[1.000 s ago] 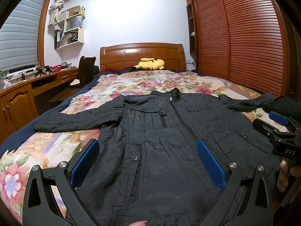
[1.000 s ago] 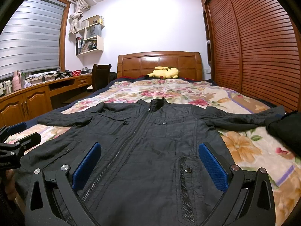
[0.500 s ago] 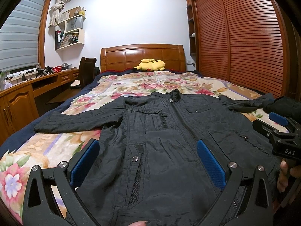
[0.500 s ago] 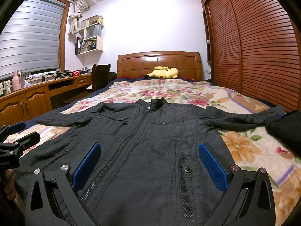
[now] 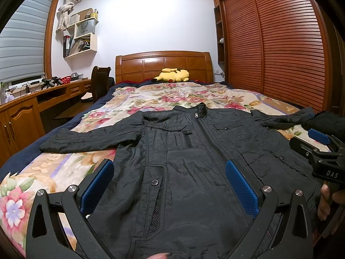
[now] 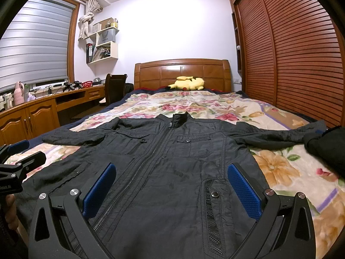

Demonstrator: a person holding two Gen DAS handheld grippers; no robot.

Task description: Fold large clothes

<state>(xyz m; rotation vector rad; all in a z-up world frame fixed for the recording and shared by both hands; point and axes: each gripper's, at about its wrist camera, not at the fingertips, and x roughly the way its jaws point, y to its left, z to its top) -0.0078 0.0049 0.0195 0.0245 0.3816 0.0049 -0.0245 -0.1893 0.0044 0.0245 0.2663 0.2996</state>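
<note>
1. The left gripper (image 5: pixel 170 185) hangs with its blue pads spread wide and nothing between them, low over the hem end of the black jacket (image 5: pixel 194 161). By my reading it is placed there to take the bottom edge or start a fold; no fold is yet made.
2. The right gripper (image 6: pixel 172 187) is likewise wide apart and empty, level with its partner over the hem. In the left wrist view it shows at the right edge with a hand (image 5: pixel 327 200) wrapped on its handle.
3. Just ahead of and below both sets of fingers lies the jacket, face up, zipped, collar pointing away towards the far end, hem nearest the grippers.
4. Its sleeves run out sideways: the left sleeve (image 5: pixel 90 138) reaches beyond the left gripper's outer finger, the right sleeve (image 6: pixel 273 136) beyond the right gripper's. Spread flat like this, it looks laid out ready for folding.
5. Under it is the floral bedspread (image 6: pixel 280 172). A second dark garment (image 6: pixel 327 149) sits near the right sleeve's end.
6. Far beyond the collar, a yellow plush toy (image 6: pixel 189 83) rests by the headboard (image 6: pixel 181 71).
</note>
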